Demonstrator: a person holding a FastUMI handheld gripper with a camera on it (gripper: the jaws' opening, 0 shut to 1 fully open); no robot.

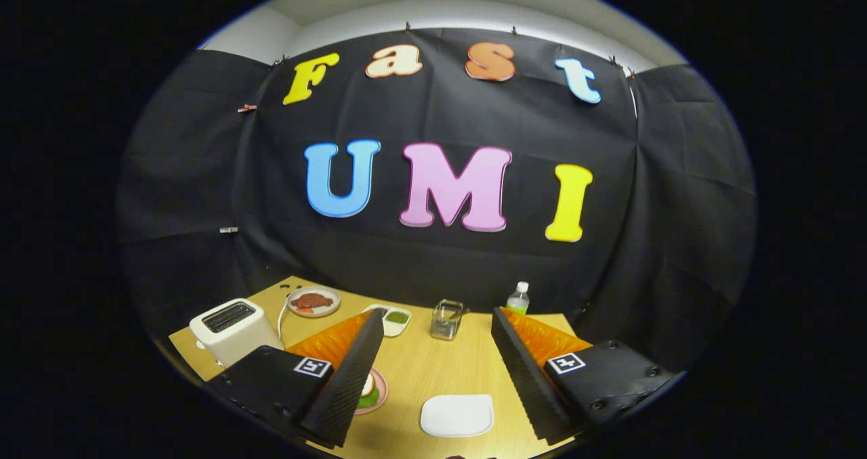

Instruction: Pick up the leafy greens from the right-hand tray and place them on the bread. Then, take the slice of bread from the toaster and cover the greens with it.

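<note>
gripper view: gripper [437,320] fingers spread, holding nothing; one toaster [234,330], three plates.

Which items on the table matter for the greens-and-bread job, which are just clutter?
Job: toaster; small white tray with greens; pink plate with stacked food, partly behind a finger; open gripper.
Clutter: plate of reddish food; clear glass container; bottle; bare white plate.

Your gripper camera sits high, looking forward and down past the spread, empty fingers [433,351] across the worktop [433,371] toward the booth wall.
</note>
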